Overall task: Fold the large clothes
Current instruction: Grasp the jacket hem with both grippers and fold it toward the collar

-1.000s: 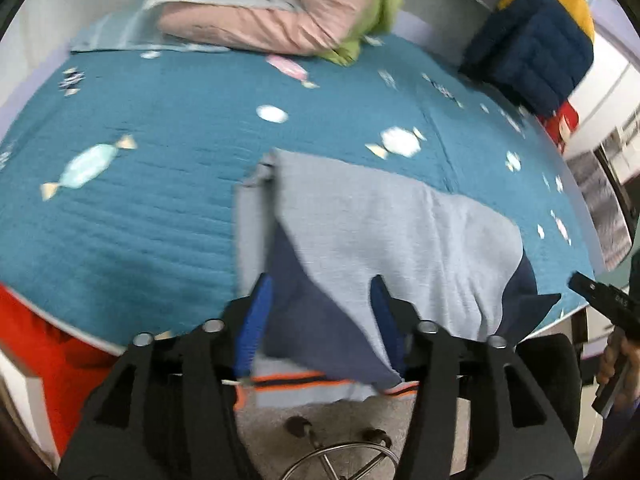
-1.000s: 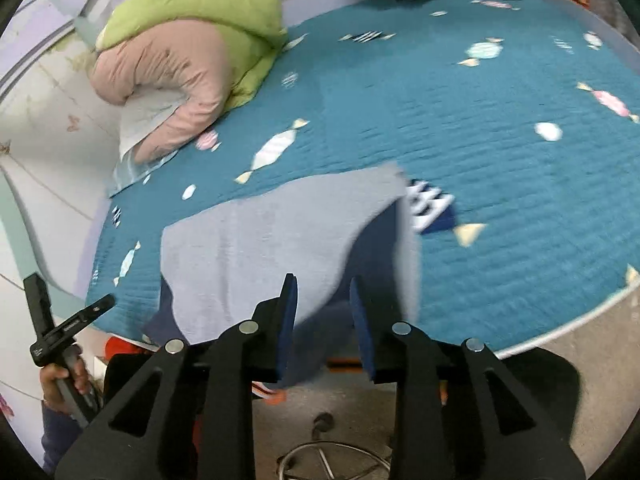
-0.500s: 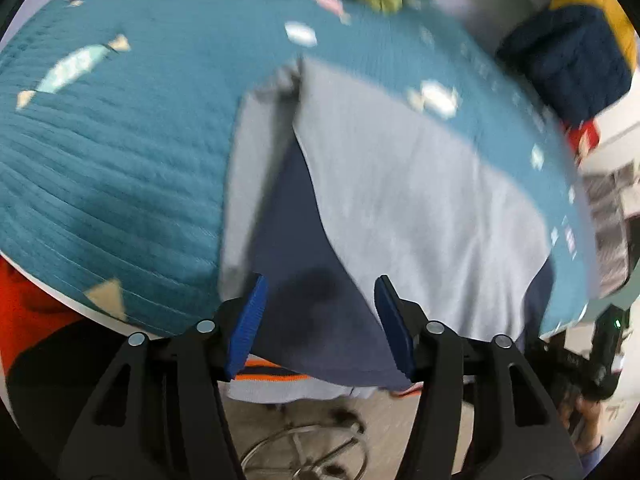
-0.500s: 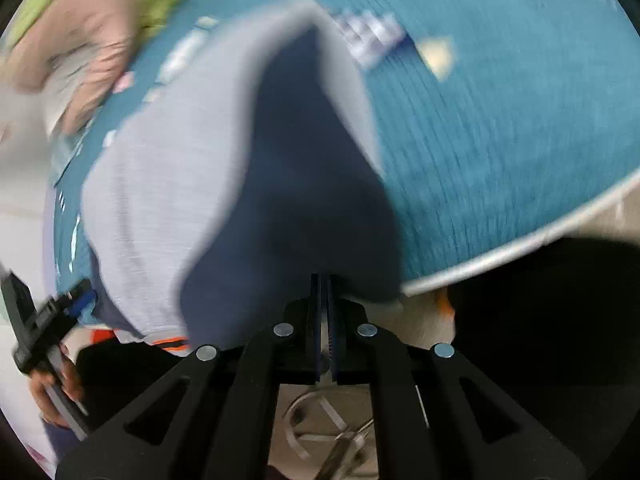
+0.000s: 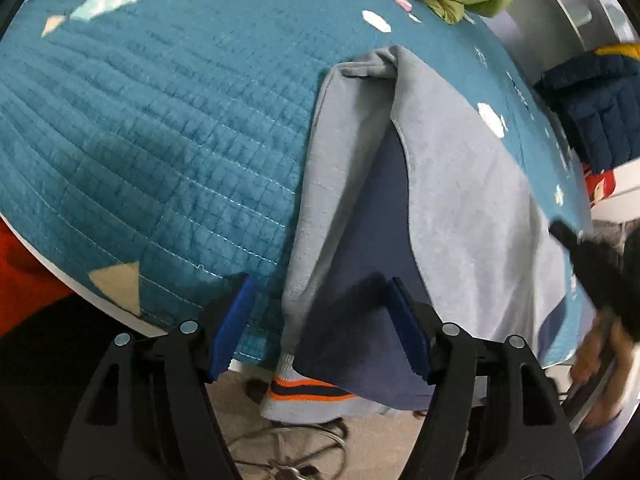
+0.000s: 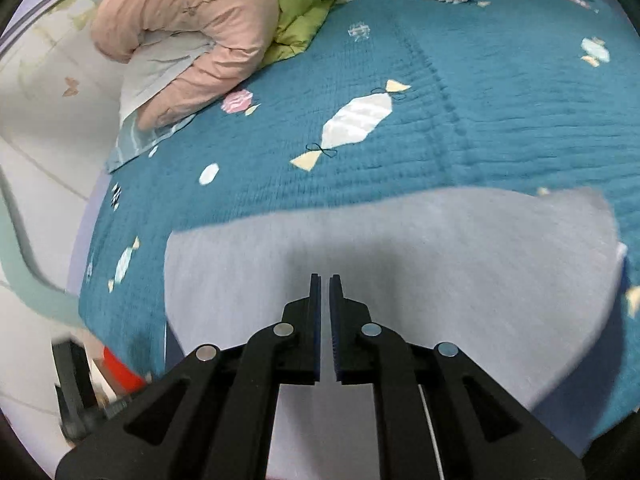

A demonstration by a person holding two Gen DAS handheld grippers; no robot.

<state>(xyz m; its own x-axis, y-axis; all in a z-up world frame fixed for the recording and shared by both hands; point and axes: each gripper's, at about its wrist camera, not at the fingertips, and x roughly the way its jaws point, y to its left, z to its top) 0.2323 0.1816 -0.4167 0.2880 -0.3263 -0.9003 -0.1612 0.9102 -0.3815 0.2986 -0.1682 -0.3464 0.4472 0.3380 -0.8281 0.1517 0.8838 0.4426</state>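
A light grey and navy sweatshirt [image 5: 460,200] lies on the teal quilted bed, with its orange-striped hem [image 5: 304,394] hanging over the near edge. My left gripper [image 5: 324,328] is open, its blue pads either side of the navy sleeve [image 5: 360,288] at the bed edge. In the right wrist view the grey body [image 6: 400,248] spreads flat ahead. My right gripper [image 6: 325,300] is nearly closed with a thin gap and nothing visible between the pads, held just over the grey cloth.
A pink and green duvet [image 6: 208,28] is piled at the far side of the bed. The teal quilt [image 5: 160,140] has candy patches. A navy and yellow jacket [image 5: 592,96] hangs at the right. A chair base [image 5: 288,460] stands below the bed edge.
My left gripper moved closer to the bed edge, still open around the navy sleeve. My right gripper closed, dipped toward the navy sleeve at the bed edge, then swung up over the grey body.
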